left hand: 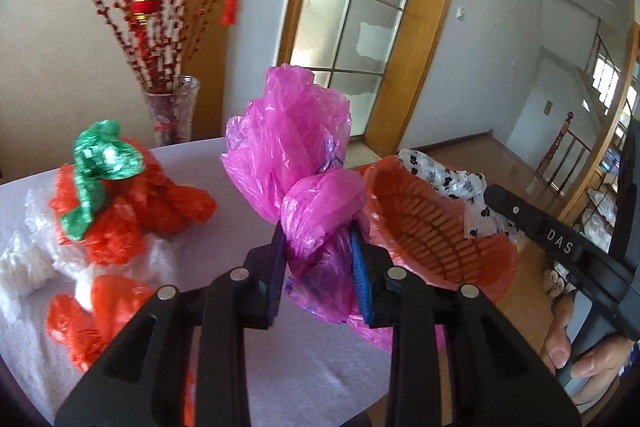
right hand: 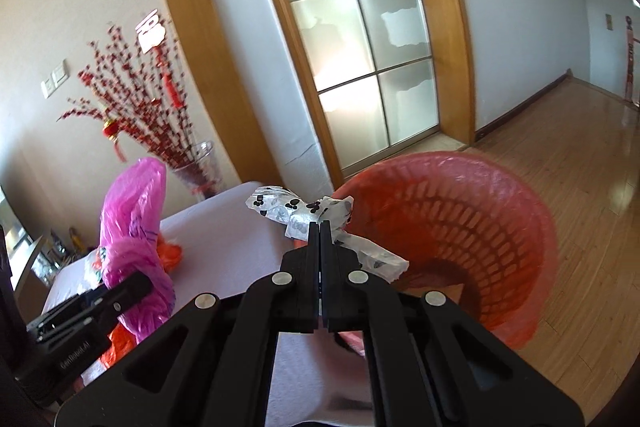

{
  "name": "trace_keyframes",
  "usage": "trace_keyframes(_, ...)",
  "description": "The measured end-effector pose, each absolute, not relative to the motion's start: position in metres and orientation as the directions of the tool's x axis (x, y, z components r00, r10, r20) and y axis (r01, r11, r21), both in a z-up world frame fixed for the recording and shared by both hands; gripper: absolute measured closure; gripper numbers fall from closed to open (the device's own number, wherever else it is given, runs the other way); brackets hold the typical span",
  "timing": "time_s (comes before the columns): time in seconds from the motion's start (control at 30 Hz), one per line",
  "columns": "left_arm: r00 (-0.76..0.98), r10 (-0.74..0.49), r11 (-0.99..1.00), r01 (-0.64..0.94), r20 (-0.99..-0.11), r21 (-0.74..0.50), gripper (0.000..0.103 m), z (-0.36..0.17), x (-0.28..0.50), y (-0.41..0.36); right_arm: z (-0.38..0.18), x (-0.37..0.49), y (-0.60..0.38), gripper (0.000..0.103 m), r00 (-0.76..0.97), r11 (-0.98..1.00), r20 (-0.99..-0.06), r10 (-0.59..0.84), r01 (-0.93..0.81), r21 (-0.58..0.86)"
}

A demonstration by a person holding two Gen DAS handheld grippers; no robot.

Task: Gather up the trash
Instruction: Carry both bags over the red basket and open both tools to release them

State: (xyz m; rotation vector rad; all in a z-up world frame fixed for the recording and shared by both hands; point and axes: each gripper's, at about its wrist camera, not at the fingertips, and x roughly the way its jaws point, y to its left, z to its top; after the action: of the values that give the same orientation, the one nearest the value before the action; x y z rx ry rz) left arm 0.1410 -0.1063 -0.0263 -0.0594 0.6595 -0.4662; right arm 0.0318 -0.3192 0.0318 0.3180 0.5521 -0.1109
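My left gripper [left hand: 320, 231] is shut on a crumpled pink plastic bag [left hand: 292, 139] and holds it above the white-clothed table [left hand: 304, 367], just left of the red trash basket [left hand: 436, 239]. My right gripper [right hand: 320, 225] is shut on a white bag with black paw prints [right hand: 296, 209], held at the basket's [right hand: 452, 223] near rim. The paw-print bag also shows in the left wrist view [left hand: 452, 183] over the basket. The pink bag also shows in the right wrist view [right hand: 134, 223].
Red bags [left hand: 132, 203], a green bag [left hand: 100, 163] and white bags [left hand: 20, 259] lie on the table's left side. A glass vase [left hand: 172, 111] with red branches stands at the table's far edge. The basket stands on wooden floor [right hand: 580, 167] beside the table.
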Motion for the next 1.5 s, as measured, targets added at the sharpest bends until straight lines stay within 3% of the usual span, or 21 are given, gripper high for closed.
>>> trace_keyframes(0.73,0.523,-0.593,0.769,0.594,-0.612,-0.237,0.073,-0.059,0.185,-0.242,0.022,0.033,-0.413,0.102,0.845,0.856,-0.512,-0.156,0.375,0.357)
trace_keyframes(0.87,0.495,-0.612,0.75,0.61,-0.617,-0.254,0.068,-0.064,0.195,-0.258,0.017,0.039,-0.423,0.102,0.845,0.845,-0.514,-0.148,0.379,0.378)
trace_keyframes(0.97,0.49,-0.602,0.756,0.605,-0.631,-0.251,0.06,-0.072,0.2,-0.265,0.012,0.043,-0.43,0.095,0.842,0.84,-0.522,-0.138,0.379,0.388)
trace_keyframes(1.1,0.496,-0.58,0.775,0.58,-0.646,-0.251,0.05,-0.081,0.201,-0.26,0.005,0.037,-0.435,0.062,0.837,0.833,-0.529,-0.138,0.387,0.395)
trace_keyframes(1.5,0.638,-0.421,0.898,0.395,-0.645,-0.196,0.033,-0.066,0.179,-0.181,0.002,0.028,-0.398,0.058,0.816,0.886,-0.566,-0.122,0.346,0.308)
